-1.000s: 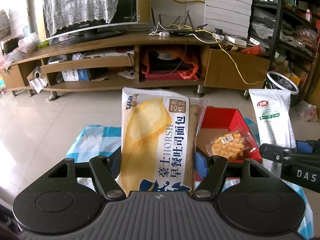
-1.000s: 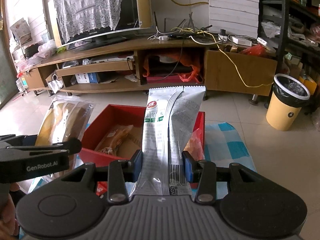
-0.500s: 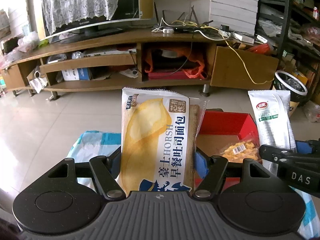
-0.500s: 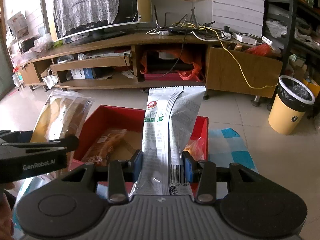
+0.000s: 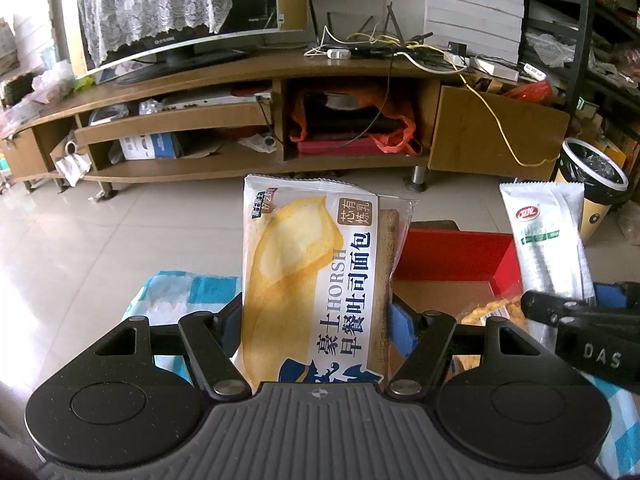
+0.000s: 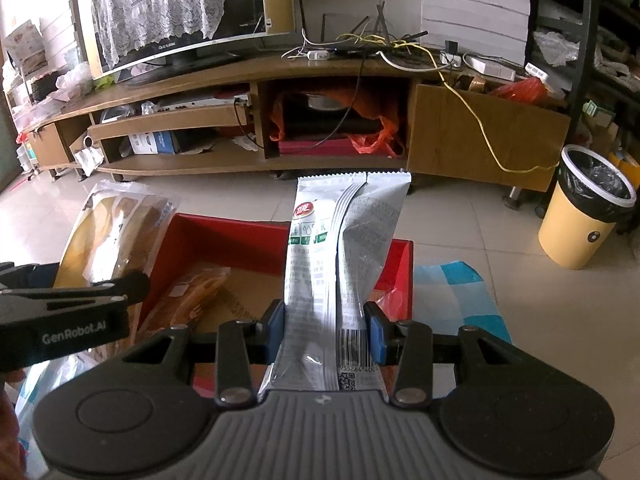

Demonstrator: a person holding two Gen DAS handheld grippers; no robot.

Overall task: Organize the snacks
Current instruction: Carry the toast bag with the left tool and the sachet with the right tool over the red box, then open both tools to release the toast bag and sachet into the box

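My left gripper [image 5: 316,328] is shut on a yellow and white toast bread packet [image 5: 312,280] that stands upright between its blue pads. A long silver snack pouch [image 6: 336,280] is clamped upright in my right gripper [image 6: 326,330], which is shut on it. Ahead of both lies an open red box [image 6: 224,232] with a cardboard floor; a wrapped orange snack [image 6: 188,300] lies in it. The left wrist view shows the same red box [image 5: 460,248], a yellow snack [image 5: 492,312] inside it, and the silver pouch [image 5: 548,240] at the right. The bread packet [image 6: 112,240] appears at the left of the right wrist view.
The box rests on a blue and white checked cloth [image 5: 180,292] over a low table. Beyond lie a tiled floor, a long wooden TV stand [image 5: 280,120] with a TV, and a yellow bin [image 6: 588,220] at the right. A shelf rack [image 5: 600,40] stands far right.
Both grippers have moved forward and slightly down toward the red box, each keeping its packet. The box sits nearer and lower in both views.
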